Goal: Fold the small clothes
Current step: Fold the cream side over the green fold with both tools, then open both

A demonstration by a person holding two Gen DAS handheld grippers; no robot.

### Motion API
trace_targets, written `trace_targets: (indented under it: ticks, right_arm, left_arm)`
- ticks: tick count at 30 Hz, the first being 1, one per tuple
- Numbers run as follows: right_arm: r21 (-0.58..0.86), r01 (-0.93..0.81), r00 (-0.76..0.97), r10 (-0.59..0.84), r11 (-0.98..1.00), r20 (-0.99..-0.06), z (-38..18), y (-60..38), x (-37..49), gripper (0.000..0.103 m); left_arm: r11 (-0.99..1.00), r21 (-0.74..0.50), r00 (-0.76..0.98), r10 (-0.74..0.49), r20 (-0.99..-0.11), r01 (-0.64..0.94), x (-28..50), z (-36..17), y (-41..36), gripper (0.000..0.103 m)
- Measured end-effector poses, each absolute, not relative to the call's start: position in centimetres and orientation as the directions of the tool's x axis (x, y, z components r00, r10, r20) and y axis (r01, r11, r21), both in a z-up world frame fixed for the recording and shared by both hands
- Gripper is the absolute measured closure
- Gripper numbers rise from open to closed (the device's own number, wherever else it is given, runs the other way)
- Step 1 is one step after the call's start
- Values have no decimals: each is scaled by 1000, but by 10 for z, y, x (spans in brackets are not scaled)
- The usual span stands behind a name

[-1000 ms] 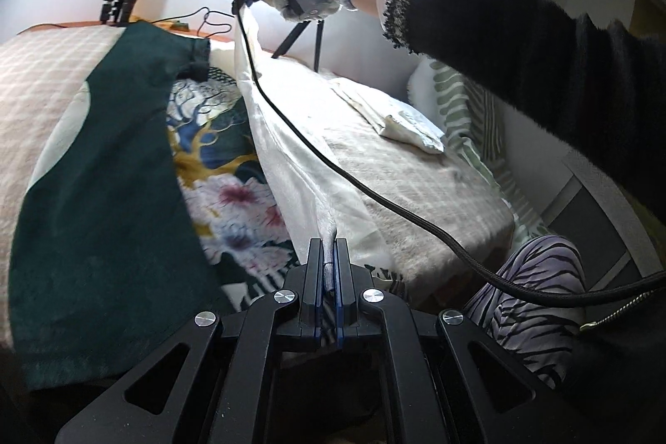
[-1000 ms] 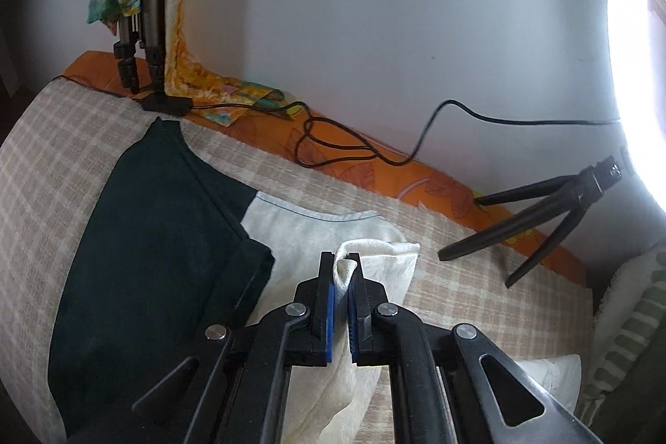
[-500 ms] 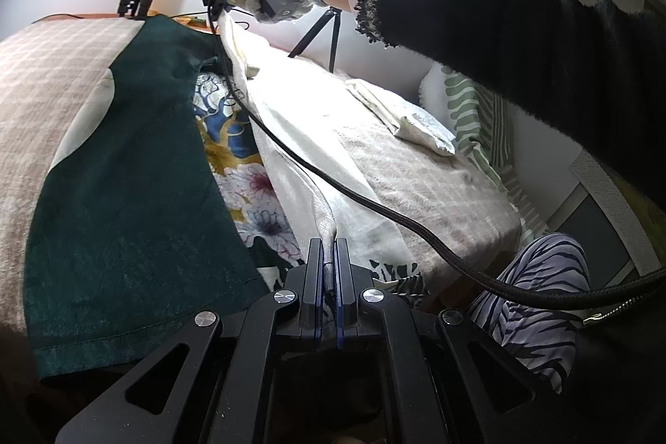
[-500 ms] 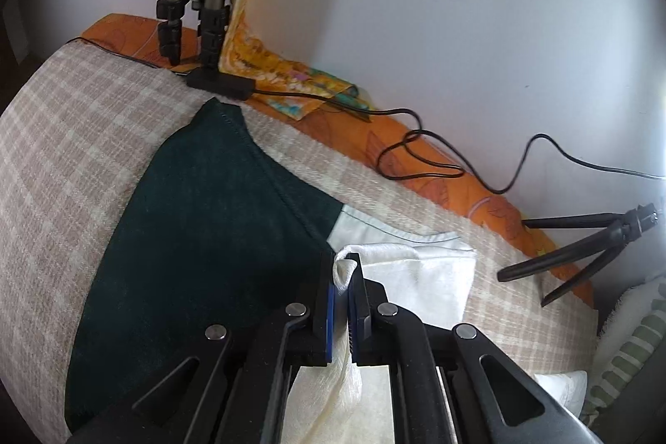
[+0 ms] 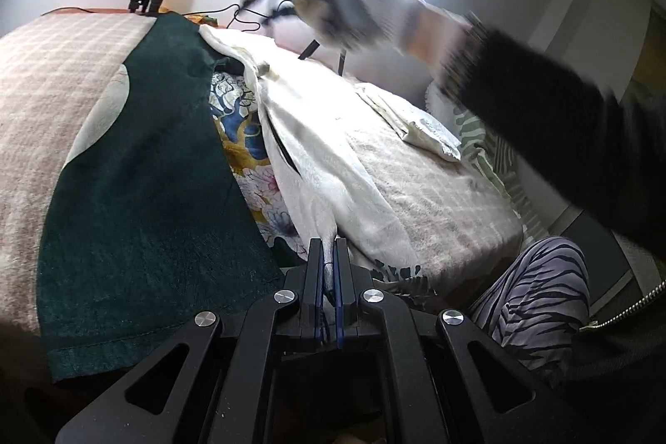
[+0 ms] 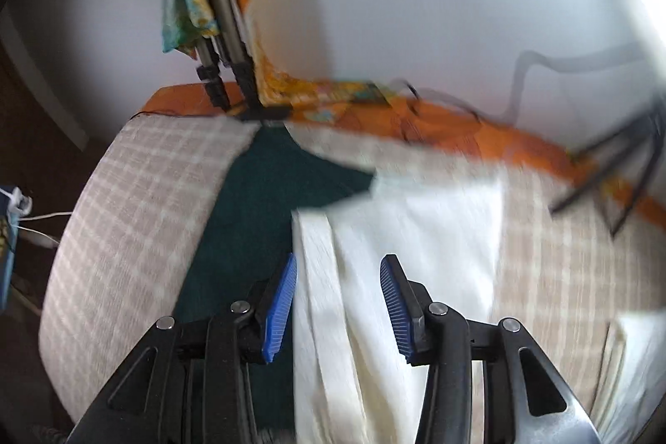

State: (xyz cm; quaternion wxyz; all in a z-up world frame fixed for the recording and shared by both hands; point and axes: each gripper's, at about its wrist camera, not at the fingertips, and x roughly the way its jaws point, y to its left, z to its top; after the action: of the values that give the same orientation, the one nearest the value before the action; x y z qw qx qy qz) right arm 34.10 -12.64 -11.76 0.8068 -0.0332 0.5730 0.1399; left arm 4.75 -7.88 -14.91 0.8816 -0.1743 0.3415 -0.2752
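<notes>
Your left gripper (image 5: 329,250) is clamped on the white cloth (image 5: 320,152); your right gripper (image 6: 339,290) hangs above the cloth, jaws spread, holding nothing.

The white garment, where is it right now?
In the left wrist view the white garment lies lengthwise on the bed, right of the dark green cloth, its near end pinched in the left claw.

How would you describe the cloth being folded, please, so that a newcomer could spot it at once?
Start at the checked beige bed cover. A dark green garment lies across it, and beside that, over a floral print, runs the cream cloth. It alone is pale, plain and pinched in the left gripper.
</notes>
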Motion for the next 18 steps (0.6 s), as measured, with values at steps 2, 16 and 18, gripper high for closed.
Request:
trace_targets:
  ticks: [2,16,18]
  right_arm:
    - [130,-251,278,200,959,-939,-128,-146,315,59]
    - [346,-211,168,383,914,-908,-154,-142,280,94]
    - [489,-240,115,525,839,-844,-148,-132,275,94]
  left_arm:
    - [786,-496,611,-607,-508,369,47,-150,-80,100]
    - [801,-487,616,-587,-525,348,44,-154,-83,100]
    - [803,-485,617,-584,-527,346,44,-154,-83,100]
